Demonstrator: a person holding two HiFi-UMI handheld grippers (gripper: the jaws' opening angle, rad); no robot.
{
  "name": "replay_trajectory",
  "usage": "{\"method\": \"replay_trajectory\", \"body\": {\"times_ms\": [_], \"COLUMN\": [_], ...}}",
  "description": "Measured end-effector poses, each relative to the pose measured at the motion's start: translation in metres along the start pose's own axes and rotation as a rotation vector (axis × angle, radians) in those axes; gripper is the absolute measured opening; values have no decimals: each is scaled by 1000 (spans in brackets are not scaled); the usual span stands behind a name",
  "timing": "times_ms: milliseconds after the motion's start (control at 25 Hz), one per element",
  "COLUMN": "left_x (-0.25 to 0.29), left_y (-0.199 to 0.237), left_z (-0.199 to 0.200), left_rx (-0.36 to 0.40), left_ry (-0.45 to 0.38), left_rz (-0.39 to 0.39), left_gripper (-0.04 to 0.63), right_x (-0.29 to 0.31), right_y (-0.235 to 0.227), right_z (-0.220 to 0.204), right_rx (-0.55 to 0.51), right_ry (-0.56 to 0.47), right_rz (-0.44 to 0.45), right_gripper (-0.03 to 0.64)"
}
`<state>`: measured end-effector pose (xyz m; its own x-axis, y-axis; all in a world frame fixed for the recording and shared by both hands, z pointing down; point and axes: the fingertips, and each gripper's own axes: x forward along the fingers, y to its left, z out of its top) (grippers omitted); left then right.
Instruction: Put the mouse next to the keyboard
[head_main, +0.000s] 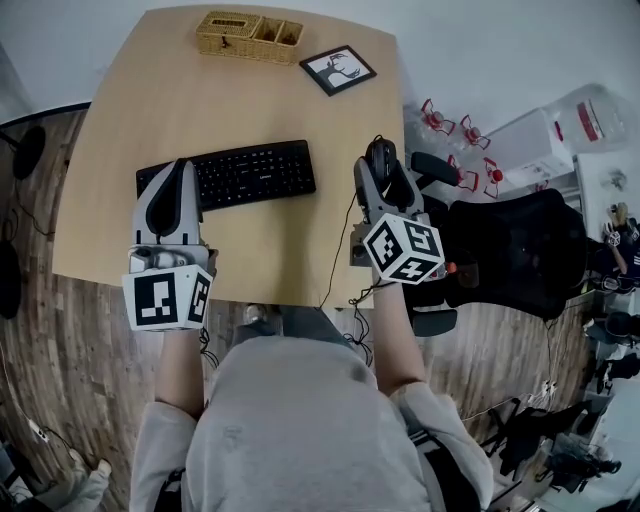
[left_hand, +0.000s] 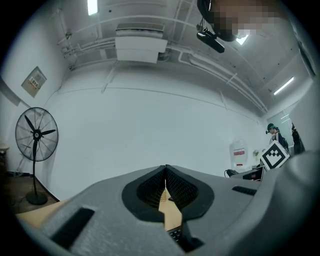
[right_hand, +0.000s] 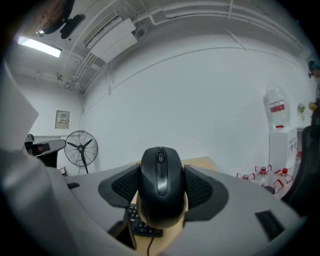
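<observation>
A black wired mouse (right_hand: 160, 186) sits clamped between the pads of my right gripper (right_hand: 161, 192), its cable trailing down. In the head view the mouse (head_main: 381, 157) is held over the table's right edge, to the right of the black keyboard (head_main: 230, 175), and my right gripper (head_main: 383, 178) is shut on it. My left gripper (head_main: 170, 198) rests over the keyboard's left end. Its pads (left_hand: 176, 187) meet at the tips with nothing between them, so my left gripper (left_hand: 165, 172) is shut.
A wicker organiser (head_main: 248, 36) and a framed picture (head_main: 338, 70) lie at the far side of the wooden table (head_main: 260, 250). A black office chair (head_main: 510, 250) stands to the right. The mouse cable (head_main: 340, 250) hangs over the table's front edge.
</observation>
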<state>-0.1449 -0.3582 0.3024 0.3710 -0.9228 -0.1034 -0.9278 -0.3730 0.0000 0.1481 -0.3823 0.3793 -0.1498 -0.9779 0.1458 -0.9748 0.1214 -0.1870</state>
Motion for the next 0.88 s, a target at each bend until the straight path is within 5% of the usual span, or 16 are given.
{"method": "replay_trajectory", "body": {"times_ms": [880], "left_x": [38], "left_y": [1], "left_z": [-53], "left_rx": [-9], "left_ry": [133], "left_rz": [130], "left_gripper": [11], "right_x": [100], "right_y": [-55], "right_z": [-123], "right_rx": [11], "right_ry": [369], "right_rz": [6], "right_gripper": [262]}}
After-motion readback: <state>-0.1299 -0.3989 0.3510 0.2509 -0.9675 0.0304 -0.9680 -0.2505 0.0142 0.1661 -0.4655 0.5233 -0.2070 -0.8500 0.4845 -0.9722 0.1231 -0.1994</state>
